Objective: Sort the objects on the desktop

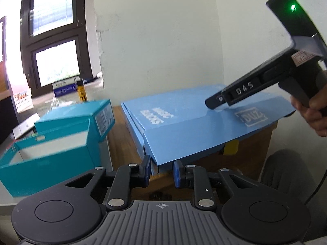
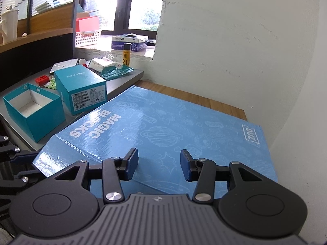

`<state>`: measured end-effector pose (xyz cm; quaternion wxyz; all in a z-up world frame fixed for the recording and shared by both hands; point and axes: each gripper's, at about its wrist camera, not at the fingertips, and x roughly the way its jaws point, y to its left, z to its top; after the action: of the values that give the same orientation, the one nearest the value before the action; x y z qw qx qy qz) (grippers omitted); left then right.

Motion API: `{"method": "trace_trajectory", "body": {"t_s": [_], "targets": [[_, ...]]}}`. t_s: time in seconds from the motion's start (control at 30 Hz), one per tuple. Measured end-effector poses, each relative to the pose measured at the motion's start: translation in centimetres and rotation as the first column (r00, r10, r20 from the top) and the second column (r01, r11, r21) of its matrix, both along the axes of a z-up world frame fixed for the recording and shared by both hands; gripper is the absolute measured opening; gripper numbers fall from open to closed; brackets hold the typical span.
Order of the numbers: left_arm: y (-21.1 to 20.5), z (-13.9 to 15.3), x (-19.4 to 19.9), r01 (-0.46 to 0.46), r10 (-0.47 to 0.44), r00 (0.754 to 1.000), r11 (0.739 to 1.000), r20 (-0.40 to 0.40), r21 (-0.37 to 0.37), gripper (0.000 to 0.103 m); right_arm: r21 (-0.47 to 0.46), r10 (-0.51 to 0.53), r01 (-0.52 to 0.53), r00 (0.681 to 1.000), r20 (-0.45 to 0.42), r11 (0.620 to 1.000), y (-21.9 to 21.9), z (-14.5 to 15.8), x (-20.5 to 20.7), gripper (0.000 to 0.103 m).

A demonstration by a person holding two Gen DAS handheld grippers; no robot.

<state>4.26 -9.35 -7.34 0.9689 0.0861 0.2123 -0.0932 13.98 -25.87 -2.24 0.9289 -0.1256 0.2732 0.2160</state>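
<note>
A large flat glossy light-blue cardboard box point(image 2: 163, 130) lies on a brown wooden surface point(image 2: 196, 98) in the corner formed by a pale plastered wall point(image 2: 235, 47). Its lid is printed in white with "MAGIC BLOCKS" near one edge and a framed "DUZ" mark at the far right corner, over faint outline drawings of planets and cartoon figures. In the left wrist view the front flap of the lid point(image 1: 184, 136) stands raised at a slant, its lower edge just above the left gripper point(image 1: 162, 171), whose blue-padded jaws stand apart on either side of the flap's corner (whether a pad touches it cannot be told).

The right gripper point(image 2: 159, 164) hangs over the near part of the lid, its jaws spread wide with nothing between them. From the left view the same tool appears as a black handle marked "DAS", held by a hand point(image 1: 312, 112).

To the left, on a grey desktop point(image 2: 122, 81), an open teal cardboard box with a white inside point(image 2: 34, 110) stands just beside a closed teal box bearing a barcode label point(image 2: 81, 89).
</note>
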Motion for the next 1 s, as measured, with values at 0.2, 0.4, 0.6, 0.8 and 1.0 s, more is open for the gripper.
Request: {"method": "trace_trajectory", "body": {"t_s": [0.2,0.4,0.6,0.8,1.0], "targets": [[0.8,-0.1,-0.6,0.009,-0.010,0.999,1.000,-0.034,-0.027,0.025,0.030,-0.009,0.009,1.000,0.000,1.000,-0.4,-0.5,-0.2,0.051],[1.8,1.3,-1.8,0.024,-0.026,0.999,0.997,-0.033,-0.080,0.025,0.027,-0.002,0.002,1.000,-0.001,1.000,-0.5,-0.5,-0.5,0.051],[2.2,2.0,-0.3,0.022,-0.032,0.997,0.988,-0.063,-0.156,0.025,0.037,-0.007,0.007,1.000,0.000,0.999,-0.9,-0.5,-1.0,0.051],[2.3,1.5,0.9,0.010,-0.026,0.996,0.984,-0.089,-0.177,0.025,0.040,-0.029,0.029,1.000,-0.002,0.999,-1.7,-0.5,-1.9,0.051],[1.8,1.1,1.3,-0.016,-0.001,0.994,0.988,-0.106,-0.155,0.025,0.045,-0.096,0.097,0.995,-0.006,0.994,-4.4,-0.4,-3.4,0.051]]}}
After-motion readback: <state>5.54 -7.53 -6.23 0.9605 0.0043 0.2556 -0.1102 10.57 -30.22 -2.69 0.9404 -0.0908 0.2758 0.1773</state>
